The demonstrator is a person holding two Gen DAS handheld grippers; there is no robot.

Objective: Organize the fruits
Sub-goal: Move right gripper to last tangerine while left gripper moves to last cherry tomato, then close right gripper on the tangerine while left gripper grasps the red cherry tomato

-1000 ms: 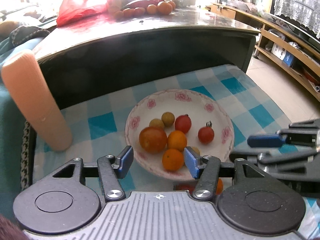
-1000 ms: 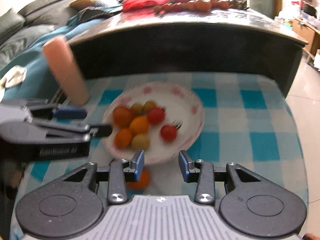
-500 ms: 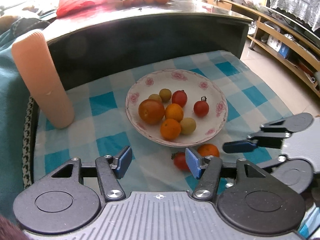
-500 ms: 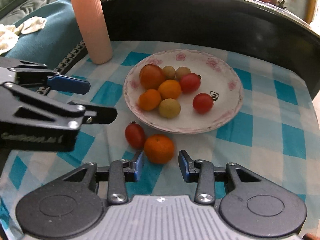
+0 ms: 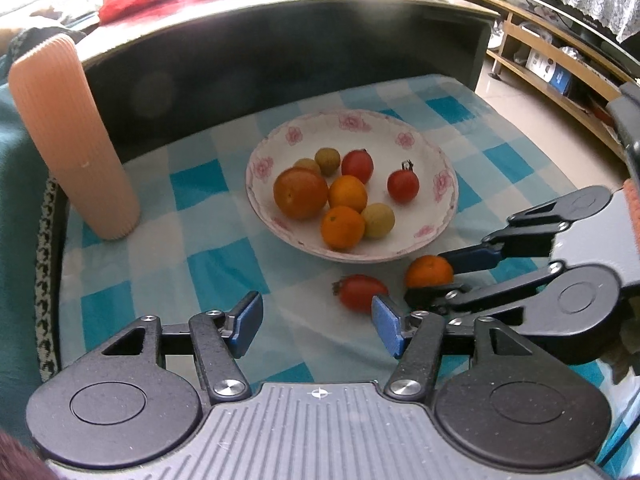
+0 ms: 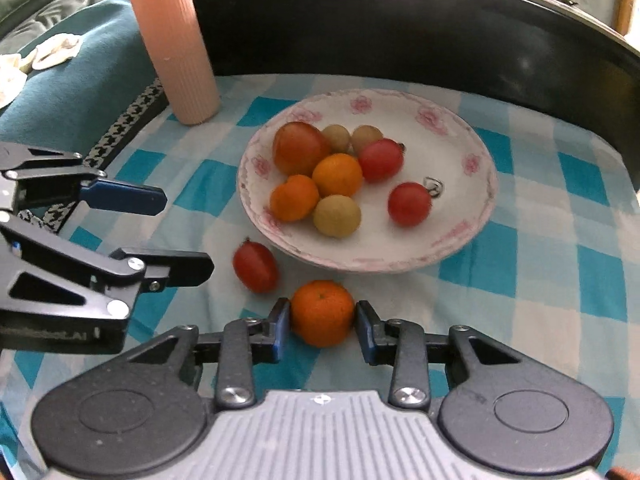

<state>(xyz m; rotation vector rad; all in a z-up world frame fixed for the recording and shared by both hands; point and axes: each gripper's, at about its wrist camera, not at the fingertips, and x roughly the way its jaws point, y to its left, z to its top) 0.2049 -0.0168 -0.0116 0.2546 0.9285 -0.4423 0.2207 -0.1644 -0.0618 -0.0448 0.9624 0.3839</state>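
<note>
Since half a second ago the right gripper [image 6: 320, 330] has moved forward until the loose orange mandarin [image 6: 322, 312] sits between its blue fingers [image 6: 280, 330], which now stand just beside the fruit on either side; whether they are pressing it cannot be told. The mandarin rests on the blue-and-white checked cloth [image 6: 540, 280], just near of the flowered plate [image 6: 476, 236]. To its left and a little farther lies a red oblong tomato [image 6: 255, 266], also on the cloth and apart from the plate's rim.

The left gripper [image 5: 316, 330] hovers over the cloth with its jaws wide apart and nothing between them; in its view the tomato [image 5: 360, 293] lies just beyond its right finger, and the right gripper [image 5: 444, 280] reaches in from the right around the mandarin [image 5: 429, 272].

The plate [image 5: 352, 120] holds a large orange-red tomato, two mandarins, two red cherry tomatoes and three small yellowish fruits. A ribbed peach-coloured cylinder [image 5: 70, 140] stands upright at the far left of the cloth, and a dark table [image 5: 280, 52] rises behind.
</note>
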